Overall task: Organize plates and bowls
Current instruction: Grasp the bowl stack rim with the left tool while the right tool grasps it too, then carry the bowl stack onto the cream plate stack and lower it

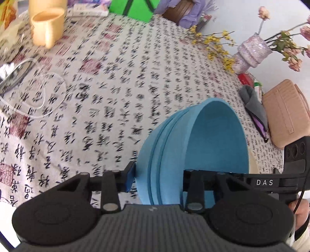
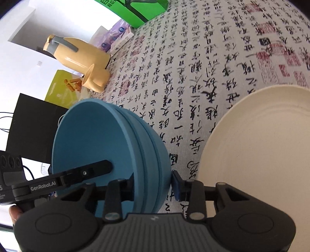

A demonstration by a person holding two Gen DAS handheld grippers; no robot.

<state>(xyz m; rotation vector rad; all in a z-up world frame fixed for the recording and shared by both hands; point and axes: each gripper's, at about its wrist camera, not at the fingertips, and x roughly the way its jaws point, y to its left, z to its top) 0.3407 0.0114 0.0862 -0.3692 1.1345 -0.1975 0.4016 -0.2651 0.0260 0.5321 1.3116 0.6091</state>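
1. Calligraphy-print cloth covers the whole table (image 1: 108, 100), with clutter pushed out to the edges: a yellow mug (image 1: 47, 27), a green box (image 1: 131, 8), a vase of dried flowers (image 1: 251, 52), a tan pouch (image 1: 286, 112) and a yellow jug (image 2: 77, 54) at the far side.
2. Both claws are on one thing, a nested stack of blue bowls (image 1: 193, 147), and it is tipped up on edge, clear of the cloth as far as I can judge.
3. Left claw (image 1: 158, 174): jaws drawn in to a narrow gap, one finger on the outer wall, the other inside the bowl, pinching the stack's rim.
4. Right claw (image 2: 153, 184): same story from the opposite side, jaws narrowed on the rim, blue pad against the outer wall and the other finger inside.
5. From the right wrist view, the left claw's finger reaches into the bowl's hollow, so the two grips sit on opposite parts of the rim.
6. A cream plate (image 2: 261, 147) lies flat on the table just beside the stack, to its right in that view.
7. Step in hand, as I read it: a two-handed carry of the bowl stack toward its place.
8. Likely target is the cream plate, though that is a judgement; nothing marks it.
9. Next move calls for levelling the stack so its base faces down, keeping both pinches steady, and only then lowering.
10. Watch out: the nested bowls could slip apart if either claw loosens while tilted.
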